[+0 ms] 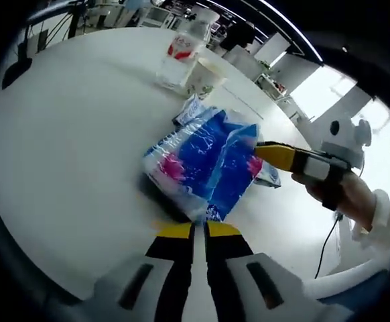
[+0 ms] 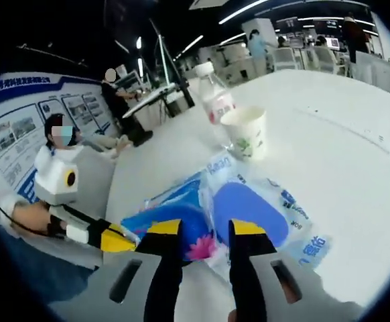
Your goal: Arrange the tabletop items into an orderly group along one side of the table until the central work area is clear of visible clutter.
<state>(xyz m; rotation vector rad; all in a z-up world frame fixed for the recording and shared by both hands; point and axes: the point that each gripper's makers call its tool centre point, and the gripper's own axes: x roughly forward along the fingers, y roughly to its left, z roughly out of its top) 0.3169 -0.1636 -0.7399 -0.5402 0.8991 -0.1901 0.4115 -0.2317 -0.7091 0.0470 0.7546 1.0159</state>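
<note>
Both grippers — left (image 1: 200, 230) pressed together, right (image 2: 206, 231) spread — pinch the crinkly blue plastic tissue pack (image 1: 205, 164) to shift it across the white bench (image 1: 68, 134).

The bottle (image 1: 181, 50) is blurred in the left gripper view, its label unreadable, and its lower part is hidden behind the cup (image 1: 205, 75). Print on the blue pack (image 1: 205, 164) is smeared — no word can be made out. The small packet (image 1: 269, 176) beside it is mostly covered by the pack and the right gripper (image 1: 265, 151). The table (image 2: 329, 141) is cut off at the right edge of the right gripper view — its far corners are lost.
</note>
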